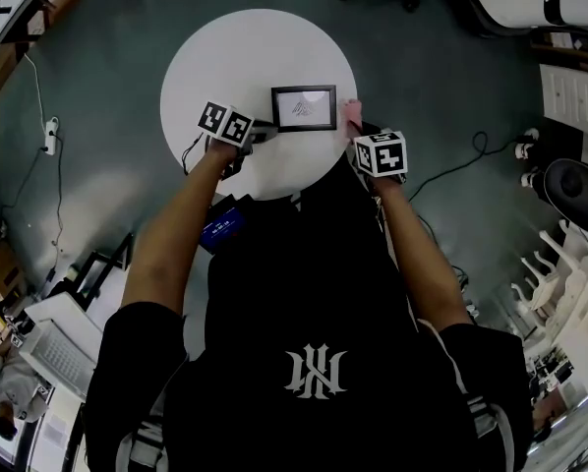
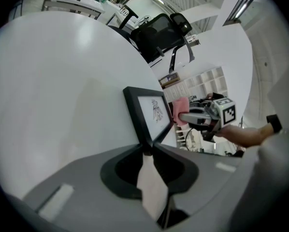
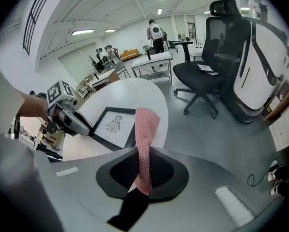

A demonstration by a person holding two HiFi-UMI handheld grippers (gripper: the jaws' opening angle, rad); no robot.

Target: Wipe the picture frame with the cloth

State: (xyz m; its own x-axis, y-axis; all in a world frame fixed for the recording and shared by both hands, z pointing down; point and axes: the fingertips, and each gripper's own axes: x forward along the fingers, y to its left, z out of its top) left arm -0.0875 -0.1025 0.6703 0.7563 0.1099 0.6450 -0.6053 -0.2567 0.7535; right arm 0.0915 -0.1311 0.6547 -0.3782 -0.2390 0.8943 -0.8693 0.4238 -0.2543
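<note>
A round white bench (image 1: 191,72) stands on a grey-green floor (image 1: 107,180). The frame (image 1: 304,108) sits near the bench's middle, a black border round a white sheet with a small dark drawing. It is tilted, with its face towards the person; no view shows whether its lower edge rests on the bench.

The left hand-held gripper (image 1: 264,130) reaches in from the frame's left side. In the left gripper view its jaws are clenched on the frame (image 2: 148,114), pinching the black border at the lower corner nearest the camera, right where the two tips meet (image 2: 147,147).

The right hand-held gripper (image 1: 358,131) is at the frame's right side. Its jaws are clamped on the cloth (image 3: 145,123), a pink knitted strip that runs up from between the tips (image 3: 143,151) and folds over at the top. In the head view the cloth (image 1: 352,115) is just beside the frame's right edge, and in the right gripper view it overlaps that edge of the frame (image 3: 111,125); I cannot tell whether the two touch.

Each gripper view shows the other gripper across the frame: the right one with the cloth (image 2: 180,111), and the left one (image 3: 79,124) at the frame's far corner.

A black chair (image 3: 207,66) stands on the floor beyond the bench.
</note>
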